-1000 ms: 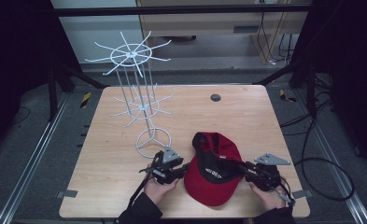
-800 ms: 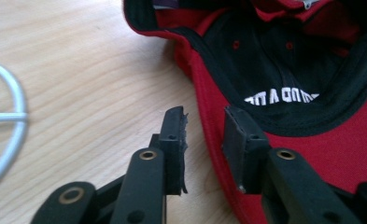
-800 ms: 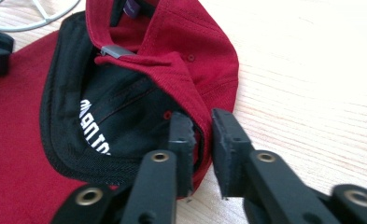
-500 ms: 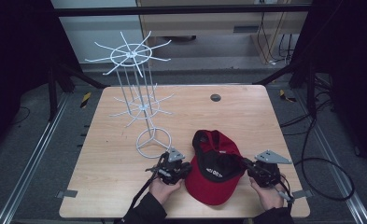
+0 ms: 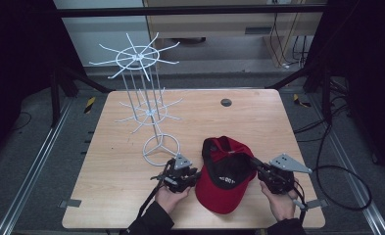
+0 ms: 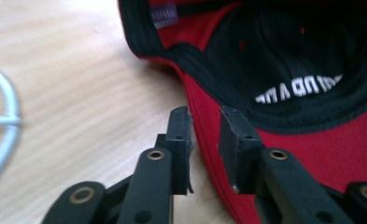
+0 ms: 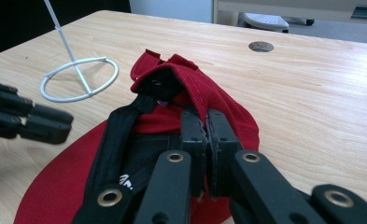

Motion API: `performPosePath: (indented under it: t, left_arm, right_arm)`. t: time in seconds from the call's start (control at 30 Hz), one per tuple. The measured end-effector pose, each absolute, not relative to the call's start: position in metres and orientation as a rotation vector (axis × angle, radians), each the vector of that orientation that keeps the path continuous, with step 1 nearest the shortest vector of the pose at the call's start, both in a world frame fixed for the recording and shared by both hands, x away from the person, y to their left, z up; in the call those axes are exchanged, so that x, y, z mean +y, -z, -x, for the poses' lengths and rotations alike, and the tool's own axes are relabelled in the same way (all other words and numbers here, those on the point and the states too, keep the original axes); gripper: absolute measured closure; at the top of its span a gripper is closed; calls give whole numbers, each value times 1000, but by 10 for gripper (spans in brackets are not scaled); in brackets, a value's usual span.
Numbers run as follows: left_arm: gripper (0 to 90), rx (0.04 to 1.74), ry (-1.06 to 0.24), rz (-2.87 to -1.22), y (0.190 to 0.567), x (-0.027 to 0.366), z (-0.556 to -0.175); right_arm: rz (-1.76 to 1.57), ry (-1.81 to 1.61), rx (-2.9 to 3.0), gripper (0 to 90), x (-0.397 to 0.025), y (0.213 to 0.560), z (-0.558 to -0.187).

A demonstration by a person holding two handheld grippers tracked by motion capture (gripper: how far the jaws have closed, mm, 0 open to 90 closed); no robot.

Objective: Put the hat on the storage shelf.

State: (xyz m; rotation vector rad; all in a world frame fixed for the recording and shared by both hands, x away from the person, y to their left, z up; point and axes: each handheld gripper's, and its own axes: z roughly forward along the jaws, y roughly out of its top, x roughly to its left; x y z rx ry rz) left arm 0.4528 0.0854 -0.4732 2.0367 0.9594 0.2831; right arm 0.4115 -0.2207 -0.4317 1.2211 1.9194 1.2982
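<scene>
The red cap (image 5: 225,176) lies upside down at the near edge of the table (image 5: 258,117), brim toward the person, its long axis running from the brim away to the back strap. It sits between the two hands.

The right gripper (image 7: 206,126) is on the cap's right side, its jaws pressed together on the crown's edge, pinching the red cloth and black sweatband so that side stands lifted. The left gripper (image 6: 204,135) is at the cap's left side, jaws parted, with the cap's edge running up through the gap between them; I cannot tell whether either jaw touches the cloth yet. Both hands are right at the cap, but only the right has a hold, so the next move likely turns on the left one closing where it stands, the cap's rim lying straight ahead along its jaws.

Beyond the cap and to its left stands the white wire rack (image 5: 146,93), its ring base near the left gripper. A small dark disc (image 5: 226,102) lies farther back on the table.
</scene>
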Motion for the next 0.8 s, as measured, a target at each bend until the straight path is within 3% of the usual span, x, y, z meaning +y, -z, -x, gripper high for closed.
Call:
performPosePath:
  t: [0.07,0.13,0.37,0.8]
  left_arm:
    - [709,948,-291,-2031,468,86,-454]
    - [631,914,-320,-2026,456,84,-455]
    - [486,818,-379,-1994,425,70,-462]
    - [422,665,-436,-2000,407,34,-473]
  right_arm:
    - [-1220,-1298,1920,878,-221,431,-412]
    - [-1208,-1293,1923,878,-220,429,-412]
    - [-1183,-1285,1926,878,-218,422,-416]
    - [-1144,-1259,1962,877,-205,405,-426]
